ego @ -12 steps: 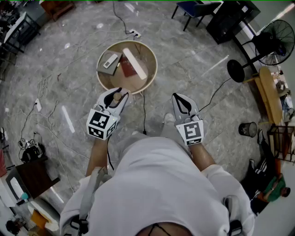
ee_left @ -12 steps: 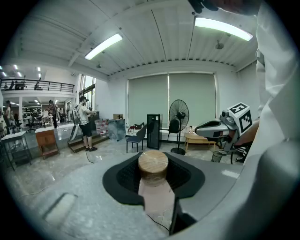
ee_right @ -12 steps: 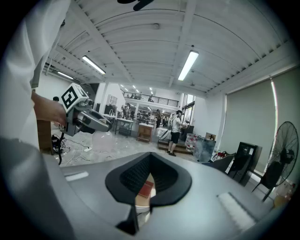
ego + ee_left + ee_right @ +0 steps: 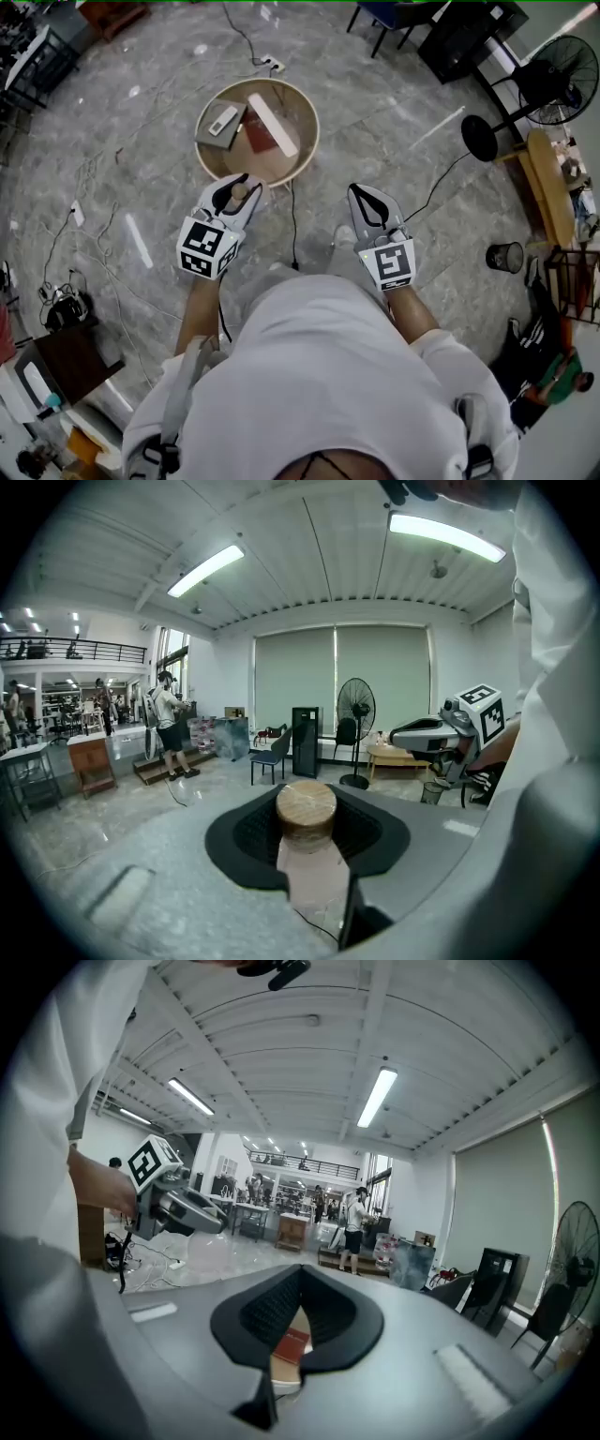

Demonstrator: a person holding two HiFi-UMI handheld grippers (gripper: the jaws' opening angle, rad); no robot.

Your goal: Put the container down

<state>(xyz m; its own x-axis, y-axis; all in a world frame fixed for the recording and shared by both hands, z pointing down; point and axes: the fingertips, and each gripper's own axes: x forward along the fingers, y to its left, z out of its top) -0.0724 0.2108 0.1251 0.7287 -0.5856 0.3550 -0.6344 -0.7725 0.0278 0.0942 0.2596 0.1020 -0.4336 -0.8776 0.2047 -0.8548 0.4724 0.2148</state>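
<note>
While you stand over the grey stone floor point(image 4: 394, 103) with both arms held out in front of you, your left gripper point(image 4: 236, 184) is clamped on the container point(image 4: 315, 878), a clear jar closed by a round wooden lid point(image 4: 307, 808). The black pads press on it from both sides just under that lid, and the jar points forward along the jaws. From the head view the container sits at the near rim of the round table point(image 4: 309, 127), off the floor and carried only by your gripper; whether it is over the tabletop or just short of it you cannot tell from here. Your right gripper point(image 4: 362, 194) is drawn together, its tips meeting with nothing between them, and it hangs beside the left one, well apart from it and to the right of the table. On the table lie a grey box point(image 4: 217, 129), a red book point(image 4: 260, 141) and a long pale strip point(image 4: 274, 125) set diagonally across the book. A black cable point(image 4: 292, 225) runs along the floor between your two grippers.
</note>
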